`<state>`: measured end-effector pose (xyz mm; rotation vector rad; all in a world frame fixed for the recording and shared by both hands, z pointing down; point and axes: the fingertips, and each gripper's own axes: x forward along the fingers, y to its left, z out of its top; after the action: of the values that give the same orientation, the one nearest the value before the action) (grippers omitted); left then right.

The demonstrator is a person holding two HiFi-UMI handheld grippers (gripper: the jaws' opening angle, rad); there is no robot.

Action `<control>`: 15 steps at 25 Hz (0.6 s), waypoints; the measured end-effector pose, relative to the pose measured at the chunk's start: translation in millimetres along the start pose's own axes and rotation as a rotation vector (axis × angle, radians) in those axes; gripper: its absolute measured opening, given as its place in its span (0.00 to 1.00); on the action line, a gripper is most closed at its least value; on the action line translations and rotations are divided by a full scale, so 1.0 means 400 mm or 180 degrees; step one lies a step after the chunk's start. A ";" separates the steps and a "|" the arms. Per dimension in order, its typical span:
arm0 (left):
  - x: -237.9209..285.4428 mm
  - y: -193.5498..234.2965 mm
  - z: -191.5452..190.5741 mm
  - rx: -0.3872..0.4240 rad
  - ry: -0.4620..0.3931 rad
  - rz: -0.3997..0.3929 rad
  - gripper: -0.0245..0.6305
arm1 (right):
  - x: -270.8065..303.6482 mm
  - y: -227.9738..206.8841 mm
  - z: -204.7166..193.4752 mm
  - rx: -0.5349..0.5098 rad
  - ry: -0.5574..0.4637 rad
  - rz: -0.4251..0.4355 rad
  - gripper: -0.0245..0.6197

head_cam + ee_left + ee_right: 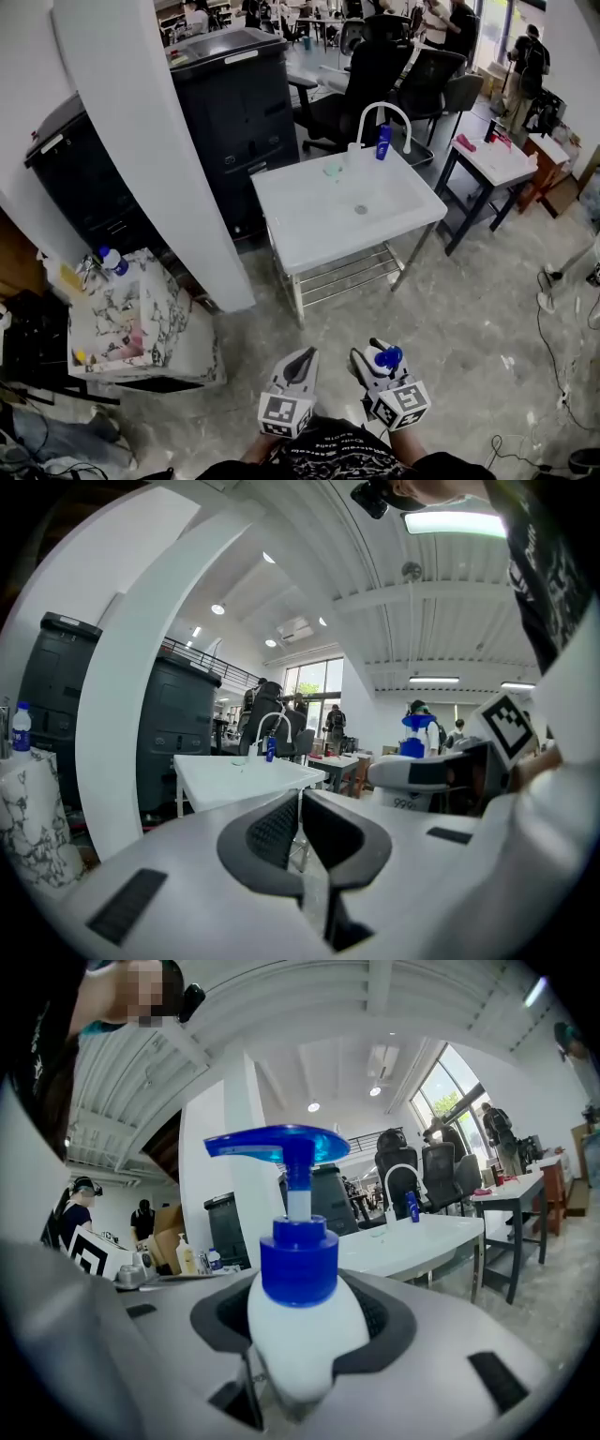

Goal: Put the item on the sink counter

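Note:
My right gripper (376, 361) is shut on a white pump bottle (305, 1330) with a blue pump head (387, 357); the bottle stands upright between the dark pads. My left gripper (302, 365) is shut with nothing between its jaws, just left of the right one. Both are low in the head view, well short of the white sink counter (309, 225), which stands ahead across bare floor. The sink has a curved white faucet (384, 114) and a blue bottle (383, 141) at its back edge. In the left gripper view the sink counter (234, 771) shows ahead, and the held bottle (414, 731) at right.
A white pillar (150, 141) rises left of the sink, with dark cabinets (234, 103) behind it. A marbled box (141, 319) with bottles sits at left. Office chairs (375, 75) and a small white table (497, 159) stand beyond the sink. Cables (548, 319) lie on the floor at right.

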<state>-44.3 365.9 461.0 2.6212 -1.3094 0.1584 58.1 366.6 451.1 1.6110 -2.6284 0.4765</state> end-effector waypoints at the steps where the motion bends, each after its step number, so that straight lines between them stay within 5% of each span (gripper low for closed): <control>1: 0.009 0.018 0.005 0.0014 -0.0003 -0.0034 0.06 | 0.017 0.002 0.005 -0.0008 -0.0020 -0.0029 0.35; 15: 0.090 0.132 0.003 0.0031 0.0172 -0.0262 0.06 | 0.130 -0.013 0.022 0.0090 -0.0074 -0.0295 0.35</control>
<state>-64.9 306.6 473.9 2.6541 -1.1842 0.2216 39.5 317.0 453.3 1.7478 -2.5605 0.4958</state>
